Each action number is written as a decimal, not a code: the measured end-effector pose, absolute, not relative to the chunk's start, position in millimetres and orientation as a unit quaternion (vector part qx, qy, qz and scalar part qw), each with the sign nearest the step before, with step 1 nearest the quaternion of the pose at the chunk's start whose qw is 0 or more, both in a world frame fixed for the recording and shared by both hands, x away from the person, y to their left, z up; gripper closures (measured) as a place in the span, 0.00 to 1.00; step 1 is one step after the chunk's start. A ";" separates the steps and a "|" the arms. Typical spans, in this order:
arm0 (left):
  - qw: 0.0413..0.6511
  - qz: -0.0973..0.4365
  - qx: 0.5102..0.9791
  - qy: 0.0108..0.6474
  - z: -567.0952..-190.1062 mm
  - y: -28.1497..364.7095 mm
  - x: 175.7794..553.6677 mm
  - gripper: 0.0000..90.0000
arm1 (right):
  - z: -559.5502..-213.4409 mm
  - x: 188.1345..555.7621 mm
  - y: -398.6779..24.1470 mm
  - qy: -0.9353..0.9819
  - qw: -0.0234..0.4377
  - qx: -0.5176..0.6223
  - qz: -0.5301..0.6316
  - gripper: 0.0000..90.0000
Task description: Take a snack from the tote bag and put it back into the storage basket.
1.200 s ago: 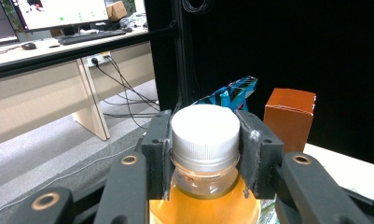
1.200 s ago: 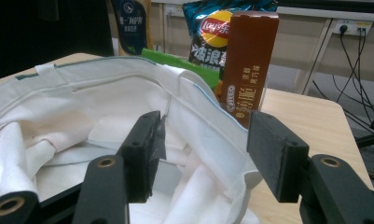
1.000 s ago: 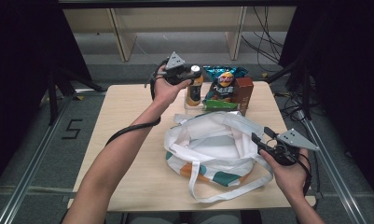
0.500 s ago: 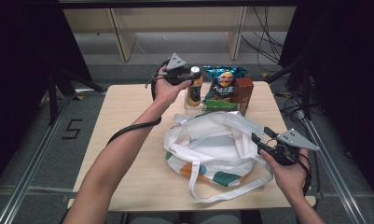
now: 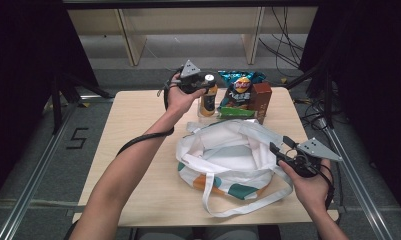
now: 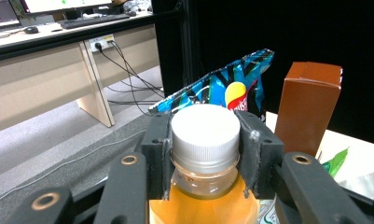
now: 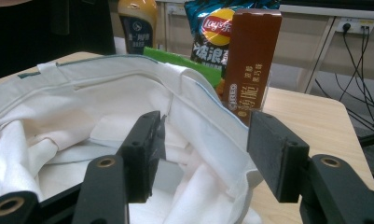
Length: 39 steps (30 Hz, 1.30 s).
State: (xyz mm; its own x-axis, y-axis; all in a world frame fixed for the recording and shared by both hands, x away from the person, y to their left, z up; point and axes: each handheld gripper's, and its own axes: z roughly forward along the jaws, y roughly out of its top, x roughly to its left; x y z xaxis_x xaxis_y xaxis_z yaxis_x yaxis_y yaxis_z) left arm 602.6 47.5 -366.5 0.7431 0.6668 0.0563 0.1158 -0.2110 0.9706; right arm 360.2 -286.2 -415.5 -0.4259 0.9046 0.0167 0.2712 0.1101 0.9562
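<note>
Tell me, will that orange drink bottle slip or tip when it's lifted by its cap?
Probably not slip: the left gripper clamps the bottle at its ribbed white cap. It looks nearly full, so likely heavy, and it may swing below that high grip.

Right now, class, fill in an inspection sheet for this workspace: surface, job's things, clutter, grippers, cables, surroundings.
Surface: light wooden table, bare at its left.
Job's things: orange drink bottle with a white cap, upright at the far edge; open white tote bag in the middle.
Clutter: blue crisp bag, brown carton and a green packet beside the bottle.
Grippers: left gripper shut on the bottle's cap; right gripper open, the bag's rim between its jaws.
Cables: black cable along the left forearm; more cables on the floor.
Surroundings: dark curtains, wooden bench legs behind.
</note>
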 end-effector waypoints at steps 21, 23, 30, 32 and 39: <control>0.555 0.232 0.750 0.276 -386.0 49.2 604.1 0.65 | -416.0 360.4 -286.7 0.678 0.318 0.436 0.498 0.51; 0.552 0.230 0.752 0.277 -389.5 49.2 604.4 0.65 | -415.9 361.3 -287.3 0.681 0.321 0.431 0.497 0.51; 0.545 0.228 0.757 0.280 -395.1 49.8 604.9 0.65 | -417.1 362.4 -286.9 0.675 0.327 0.430 0.502 0.51; 0.544 0.227 0.757 0.281 -396.8 50.3 605.0 0.65 | -416.1 361.5 -287.5 0.681 0.323 0.430 0.497 0.51; 0.542 0.224 0.760 0.281 -400.7 49.3 604.2 0.65 | -416.4 361.5 -286.9 0.680 0.323 0.431 0.497 0.51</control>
State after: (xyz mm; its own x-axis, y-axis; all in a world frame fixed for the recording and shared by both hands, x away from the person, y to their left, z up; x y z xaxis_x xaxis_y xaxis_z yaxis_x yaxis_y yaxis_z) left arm 604.2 49.3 -400.7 0.7411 0.6704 0.0361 0.1841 -0.2548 0.9493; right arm 361.5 -286.9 -416.4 -0.4199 0.9075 -0.0097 0.2656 0.1331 0.9548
